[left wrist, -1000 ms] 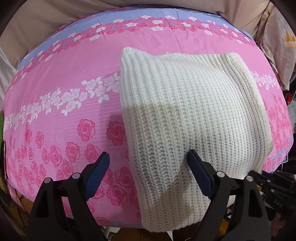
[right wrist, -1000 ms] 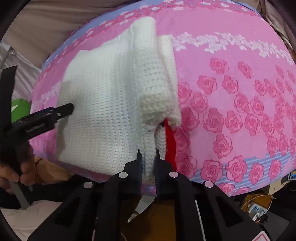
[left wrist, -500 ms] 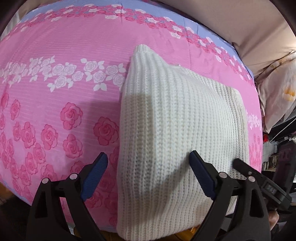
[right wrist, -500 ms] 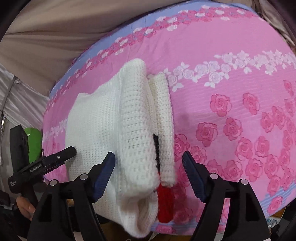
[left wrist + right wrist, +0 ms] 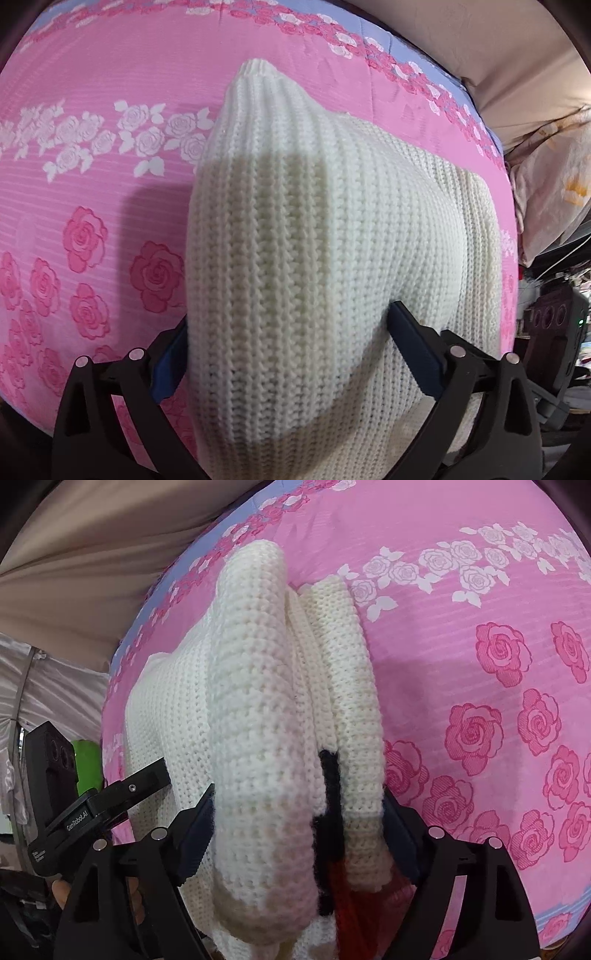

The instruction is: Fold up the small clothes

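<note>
While both grippers straddle its near edge, the folded white sweater lies at the near edge of the pink rose bedspread, its long axis running away from the jaws. The left gripper stands spread across one corner; the right gripper, pinched on the knit a second ago, has just been opening and now brackets the thick fold, about equally near.
</note>
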`<state>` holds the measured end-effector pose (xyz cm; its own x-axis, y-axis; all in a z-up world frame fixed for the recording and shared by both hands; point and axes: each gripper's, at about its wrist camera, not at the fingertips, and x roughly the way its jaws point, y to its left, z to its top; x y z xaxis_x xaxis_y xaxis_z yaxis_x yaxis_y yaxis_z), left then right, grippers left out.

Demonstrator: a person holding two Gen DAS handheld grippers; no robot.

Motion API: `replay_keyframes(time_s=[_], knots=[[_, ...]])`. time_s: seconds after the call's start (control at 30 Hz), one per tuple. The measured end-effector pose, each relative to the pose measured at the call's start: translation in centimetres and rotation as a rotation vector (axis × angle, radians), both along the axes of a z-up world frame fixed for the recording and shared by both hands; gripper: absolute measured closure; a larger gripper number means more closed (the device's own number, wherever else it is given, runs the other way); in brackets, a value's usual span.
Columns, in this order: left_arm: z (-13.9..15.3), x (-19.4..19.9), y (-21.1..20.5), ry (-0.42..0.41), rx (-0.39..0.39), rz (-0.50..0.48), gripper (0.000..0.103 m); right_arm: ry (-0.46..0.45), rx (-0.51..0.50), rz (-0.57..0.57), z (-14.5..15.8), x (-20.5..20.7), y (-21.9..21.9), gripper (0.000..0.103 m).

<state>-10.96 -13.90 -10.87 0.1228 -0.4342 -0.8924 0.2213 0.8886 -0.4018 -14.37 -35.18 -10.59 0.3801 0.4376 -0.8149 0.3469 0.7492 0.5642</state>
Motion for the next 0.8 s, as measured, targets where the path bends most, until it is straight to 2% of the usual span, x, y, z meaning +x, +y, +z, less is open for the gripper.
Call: replay_keyframes(time_s=[0.03,0.1,0.13,0.17,0.2,0.27,0.37,0.47,0.63,0.7,0.8], knots=[[0.0,0.0,0.1,0.009,-0.011,0.0,0.012,0.0,0.001,-0.006,0.0,0.1,0.1,0.029],[0.8,-0.1,0.1,0.014,-0.021,-0.016,0.031,0.003,0.025,-0.023,-0.1,0.2,0.1,0.052],[1.3,-0.2,-0.1,0.013,-0.024,-0.026,0.036,0.0,0.071,-0.038,-0.2,0.0,-0.1,0.056],[1.9,-0.3,-0.1,0.014,-0.029,-0.04,0.048,-0.001,0.084,-0.053,-0.1,-0.2,-0.4,0.062],[2.7,-0.4,-0.1,0.018,-0.046,-0.052,0.055,-0.007,0.082,-0.059,0.3,-0.2,-0.3,0.065],[4.2,-0.7,-0.2,0.023,-0.089,-0.069,0.059,-0.033,0.075,-0.074,1.6,-0.5,-0.2,0.067],[7.5,-1.3,-0.7,0.016,-0.178,-0.118,0.061,-0.09,0.082,-0.107,4.8,-1.5,-0.3,0.069],[12.5,-2.1,-1.6,-0.049,-0.245,-0.193,0.061,-0.153,0.035,-0.127,9.2,-2.7,-0.4,0.069],[23.2,-3.1,-1.5,-0.24,-0.383,-0.316,0.061,-0.375,-0.081,-0.172,19.8,-5.6,-1.0,0.069],[28.1,-3.3,-0.3,-0.353,-0.428,-0.351,0.061,-0.476,-0.117,-0.183,24.0,-6.0,-0.8,0.069],[33.9,-3.3,2.2,-0.509,-0.459,-0.372,0.06,-0.642,-0.166,-0.173,30.1,-5.7,0.7,0.068]])
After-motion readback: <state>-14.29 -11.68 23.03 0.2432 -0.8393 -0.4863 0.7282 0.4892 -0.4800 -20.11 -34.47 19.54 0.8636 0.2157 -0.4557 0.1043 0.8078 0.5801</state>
